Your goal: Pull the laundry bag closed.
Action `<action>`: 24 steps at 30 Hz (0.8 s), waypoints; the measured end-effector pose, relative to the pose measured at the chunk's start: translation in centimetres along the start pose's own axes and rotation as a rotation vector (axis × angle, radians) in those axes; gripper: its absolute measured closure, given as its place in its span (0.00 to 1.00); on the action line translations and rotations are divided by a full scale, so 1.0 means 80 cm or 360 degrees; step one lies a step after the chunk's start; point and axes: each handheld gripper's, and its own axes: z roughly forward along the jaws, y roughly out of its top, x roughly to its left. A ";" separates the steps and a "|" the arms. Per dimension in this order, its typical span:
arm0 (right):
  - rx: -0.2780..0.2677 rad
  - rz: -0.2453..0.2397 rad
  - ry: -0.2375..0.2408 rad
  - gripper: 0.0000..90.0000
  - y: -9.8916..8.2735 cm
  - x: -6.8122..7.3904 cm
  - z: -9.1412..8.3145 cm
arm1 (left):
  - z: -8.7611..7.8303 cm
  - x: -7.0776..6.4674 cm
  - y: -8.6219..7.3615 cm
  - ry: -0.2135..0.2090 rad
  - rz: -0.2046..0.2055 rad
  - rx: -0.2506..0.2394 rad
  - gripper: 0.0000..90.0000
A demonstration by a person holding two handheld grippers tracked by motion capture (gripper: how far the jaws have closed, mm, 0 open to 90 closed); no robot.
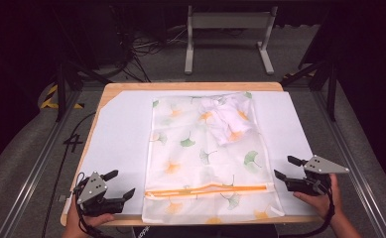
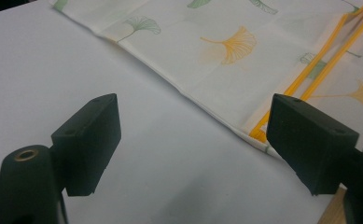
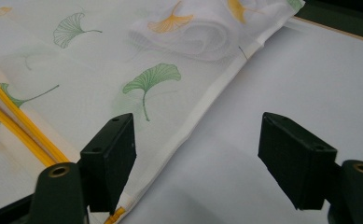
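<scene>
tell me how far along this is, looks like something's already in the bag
Done: a white bundled item sits inside the far end of the mesh leaf-print bag. In hand: nothing; the left gripper and right gripper are open on either side of the bag's near end. Left: probably closing the orange zipper, which looks partly open.

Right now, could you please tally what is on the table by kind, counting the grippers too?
Mesh laundry bag, leaf print, orange zipper: 1
White garment inside the bag: 1
White sheet covering the table: 1
Grippers, jaws open: 2, left gripper, right gripper
Total: 5
</scene>
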 end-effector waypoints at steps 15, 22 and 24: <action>-0.0005 0.0004 0.0112 0.50 0.013 0.016 0.007 | -0.005 -0.009 -0.002 -0.0097 0.0064 0.0011 0.65; -0.0061 -0.0031 0.0329 0.83 0.040 0.038 0.015 | -0.002 -0.016 0.000 -0.0186 0.0129 0.0076 1.00; -0.0048 -0.0068 0.0383 0.87 0.052 0.049 0.023 | -0.002 -0.016 0.000 -0.0193 0.0141 0.0089 1.00</action>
